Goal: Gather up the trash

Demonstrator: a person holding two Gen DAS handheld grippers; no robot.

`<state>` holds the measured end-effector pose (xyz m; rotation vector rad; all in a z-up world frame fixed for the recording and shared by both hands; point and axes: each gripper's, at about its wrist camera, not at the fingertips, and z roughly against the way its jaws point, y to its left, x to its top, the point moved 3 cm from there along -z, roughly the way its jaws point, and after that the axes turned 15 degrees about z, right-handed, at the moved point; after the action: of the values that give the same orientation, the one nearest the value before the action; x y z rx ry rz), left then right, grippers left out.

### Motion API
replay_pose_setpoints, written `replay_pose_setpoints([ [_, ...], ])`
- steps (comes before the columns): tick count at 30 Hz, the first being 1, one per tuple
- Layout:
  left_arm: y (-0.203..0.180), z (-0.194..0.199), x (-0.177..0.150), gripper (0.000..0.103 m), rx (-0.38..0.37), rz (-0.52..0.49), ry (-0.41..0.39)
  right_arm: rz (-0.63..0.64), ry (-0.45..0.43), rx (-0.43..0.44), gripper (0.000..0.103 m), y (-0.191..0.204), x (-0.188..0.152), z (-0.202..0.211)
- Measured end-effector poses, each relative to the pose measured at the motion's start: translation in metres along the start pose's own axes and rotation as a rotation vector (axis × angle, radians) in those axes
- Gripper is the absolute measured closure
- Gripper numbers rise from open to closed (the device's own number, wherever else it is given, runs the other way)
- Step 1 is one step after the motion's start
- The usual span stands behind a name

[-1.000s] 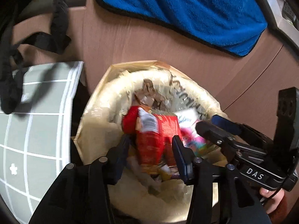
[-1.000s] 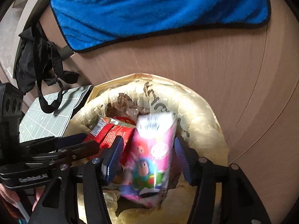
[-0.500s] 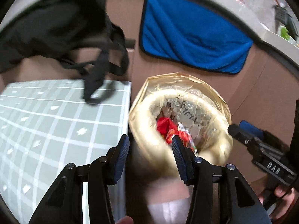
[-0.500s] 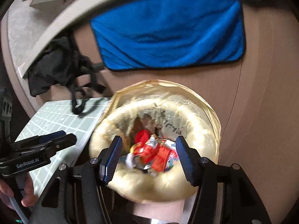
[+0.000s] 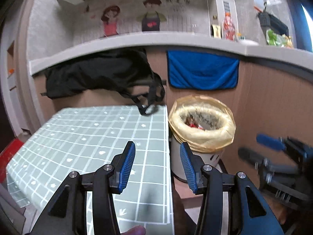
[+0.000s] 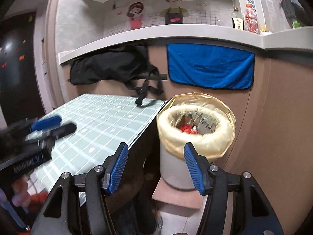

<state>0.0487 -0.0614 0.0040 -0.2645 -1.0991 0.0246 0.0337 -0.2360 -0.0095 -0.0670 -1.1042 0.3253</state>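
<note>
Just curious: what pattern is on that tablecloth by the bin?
Pale green tablecloth with a white grid and small white shapes; clearest in the left wrist view.

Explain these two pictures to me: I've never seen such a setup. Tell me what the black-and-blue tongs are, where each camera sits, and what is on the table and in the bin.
No robot here: a person holds a two-finger gripper in each hand, each carrying a wide-angle camera looking along its fingers. One picture comes from the left gripper, the other from the right gripper. Both are open and empty. The table has a green checked cover; only a strap of the black bag touches its far edge. Beside it stands a bin lined with a yellowish bag, with red wrappers inside. A blue towel hangs behind.
</note>
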Motion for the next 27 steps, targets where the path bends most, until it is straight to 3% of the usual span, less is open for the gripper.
replay_pose_setpoints([
  [7,0.019,0.038,-0.001,0.054,0.089,0.035,-0.039,-0.004,-0.052,-0.038,0.046,0.028,-0.008,0.04],
  [11,0.03,0.042,-0.003,0.054,0.17,0.052,-0.019,0.016,-0.067,-0.018,0.046,0.039,-0.004,0.046],
  [20,0.039,0.057,-0.01,0.054,0.194,0.058,-0.042,0.034,-0.072,-0.002,0.046,0.052,-0.001,0.042],
  [27,0.04,0.047,-0.012,0.054,0.193,0.063,0.008,0.035,-0.051,0.008,0.046,0.053,-0.004,0.036],
])
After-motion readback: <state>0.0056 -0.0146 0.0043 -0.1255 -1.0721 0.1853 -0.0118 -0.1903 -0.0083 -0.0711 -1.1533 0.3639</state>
